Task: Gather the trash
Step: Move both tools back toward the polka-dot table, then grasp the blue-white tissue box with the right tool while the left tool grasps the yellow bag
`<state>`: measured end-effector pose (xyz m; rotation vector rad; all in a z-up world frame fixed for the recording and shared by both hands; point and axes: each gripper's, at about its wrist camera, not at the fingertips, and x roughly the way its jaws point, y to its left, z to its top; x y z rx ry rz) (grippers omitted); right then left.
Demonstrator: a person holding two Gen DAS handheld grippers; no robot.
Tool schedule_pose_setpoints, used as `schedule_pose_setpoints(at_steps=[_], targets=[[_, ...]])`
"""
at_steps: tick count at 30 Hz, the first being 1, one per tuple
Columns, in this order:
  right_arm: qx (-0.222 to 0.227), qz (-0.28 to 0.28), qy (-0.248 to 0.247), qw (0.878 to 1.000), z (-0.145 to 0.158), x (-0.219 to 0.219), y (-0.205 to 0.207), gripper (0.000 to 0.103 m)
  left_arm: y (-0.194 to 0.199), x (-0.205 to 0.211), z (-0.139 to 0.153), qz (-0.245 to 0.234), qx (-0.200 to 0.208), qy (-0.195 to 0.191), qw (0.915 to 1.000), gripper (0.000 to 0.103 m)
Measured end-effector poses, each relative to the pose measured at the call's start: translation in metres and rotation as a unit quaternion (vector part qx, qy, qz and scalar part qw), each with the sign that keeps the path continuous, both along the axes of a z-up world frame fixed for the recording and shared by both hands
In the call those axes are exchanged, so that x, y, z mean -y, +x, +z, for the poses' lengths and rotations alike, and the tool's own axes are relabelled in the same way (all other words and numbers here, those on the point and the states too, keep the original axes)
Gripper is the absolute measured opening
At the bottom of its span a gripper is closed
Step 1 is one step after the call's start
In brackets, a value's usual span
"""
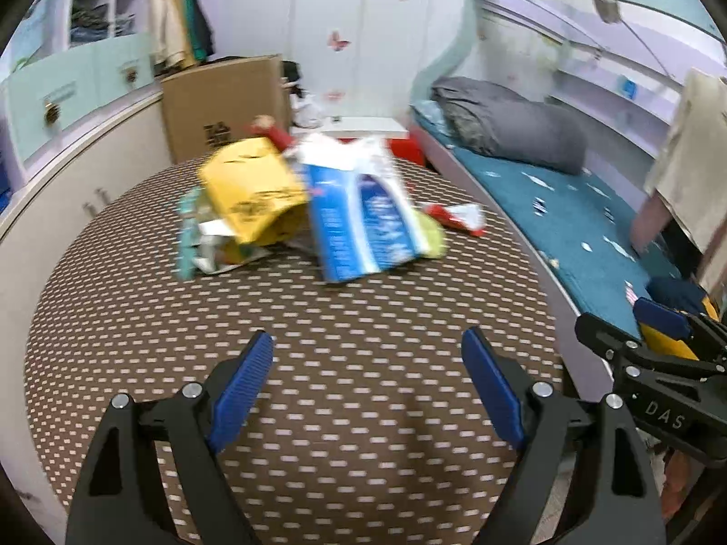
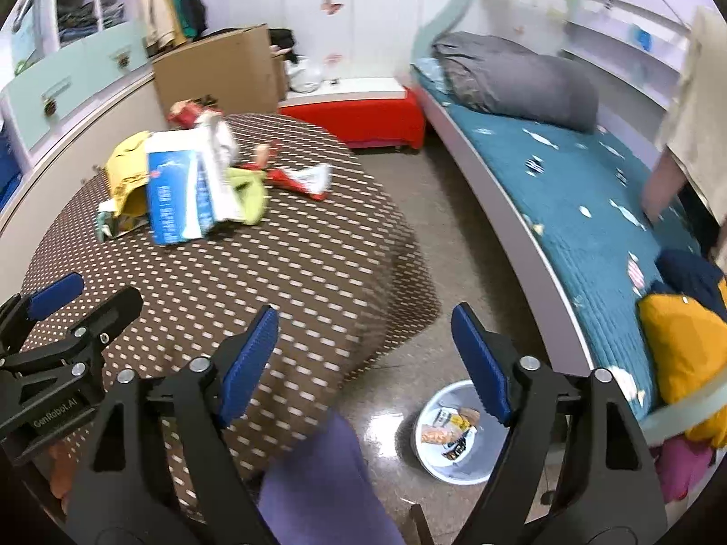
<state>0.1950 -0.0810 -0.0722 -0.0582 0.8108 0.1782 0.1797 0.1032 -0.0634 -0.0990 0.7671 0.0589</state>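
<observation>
both the left gripper [image 1: 368, 379] and right gripper [image 2: 365, 359] are spread, empty. wrappers [image 1: 318, 213] lie heaped far across the table [image 1: 318, 408]; the bin [image 2: 454, 431] sits on the floor. risk: the loose pile scatters when grabbed.

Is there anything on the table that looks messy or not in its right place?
Yes. A heap of trash lies at the far side of the table: a yellow bag, a torn blue and white package and a red wrapper, tumbled together. The bin on the floor already holds some wrappers.
</observation>
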Motion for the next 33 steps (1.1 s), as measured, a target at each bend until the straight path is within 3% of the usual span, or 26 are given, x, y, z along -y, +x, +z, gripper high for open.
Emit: schedule_pose_setpoints(at_steps=[9, 19, 33], targets=[[0.005, 0.061, -0.025, 0.998, 0.003, -0.066, 0.019, 0.081, -0.009, -0.070, 0.002, 0.071, 0.003, -0.008, 0.9974, 0.083], [-0.008, 0.105, -0.044, 0.993, 0.000, -0.125, 0.058, 0.093, -0.005, -0.134, -0.009, 0.141, -0.016, -0.027, 0.9895, 0.083], [-0.061, 0.118, -0.047, 0.990, -0.028, -0.174, 0.114, 0.093, -0.003, -0.170, -0.028, 0.178, -0.036, -0.044, 0.9824, 0.083]])
